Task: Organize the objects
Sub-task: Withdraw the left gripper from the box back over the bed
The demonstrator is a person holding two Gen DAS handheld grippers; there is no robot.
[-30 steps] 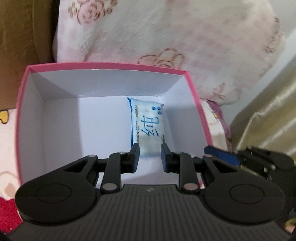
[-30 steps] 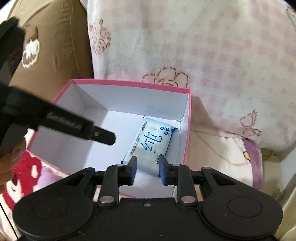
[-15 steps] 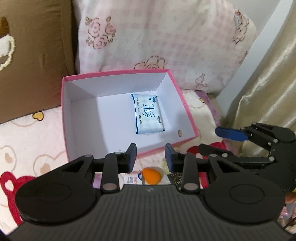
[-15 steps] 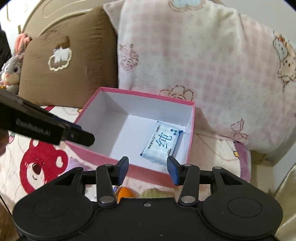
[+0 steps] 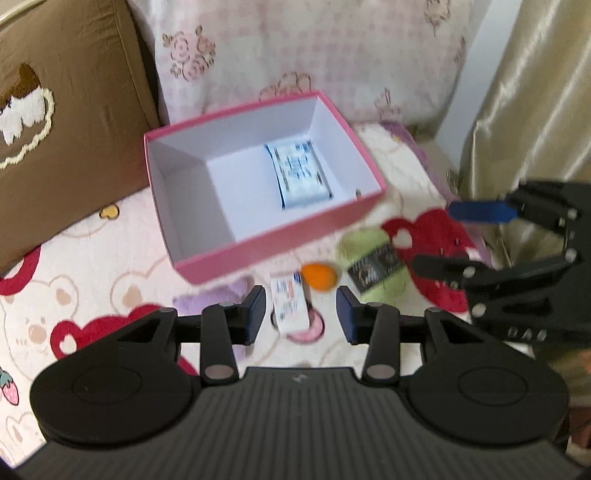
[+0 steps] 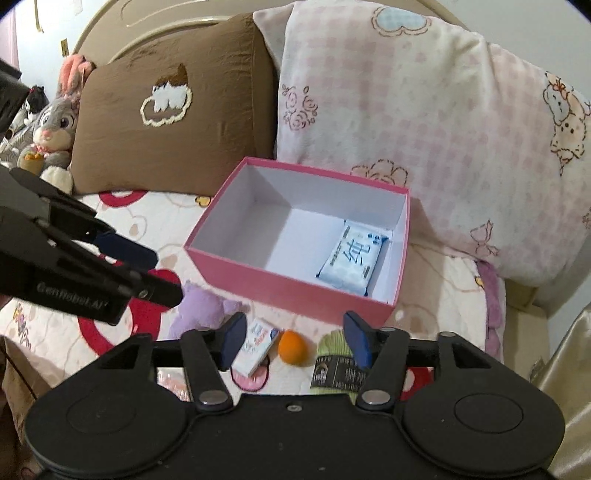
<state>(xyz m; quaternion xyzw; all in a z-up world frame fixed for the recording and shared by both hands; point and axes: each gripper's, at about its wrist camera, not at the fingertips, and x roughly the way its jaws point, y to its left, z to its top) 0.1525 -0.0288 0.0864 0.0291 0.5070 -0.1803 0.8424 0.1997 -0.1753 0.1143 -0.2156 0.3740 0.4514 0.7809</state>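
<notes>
Though boxed, wipes pack (image 6: 351, 263) blue-white

A home bedroom: a brown pillow (image 6: 173, 110) and a pink checked pillow (image 6: 424, 122) are leaning against the headboard (image 6: 122, 22), a plush rabbit (image 6: 55, 122) sitting beside them on a bear-print bedsheet (image 6: 122, 221).

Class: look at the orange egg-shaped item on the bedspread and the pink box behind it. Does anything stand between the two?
Nothing visible does. The orange item lies just before the pink box's near wall; only that wall must be cleared.
</notes>
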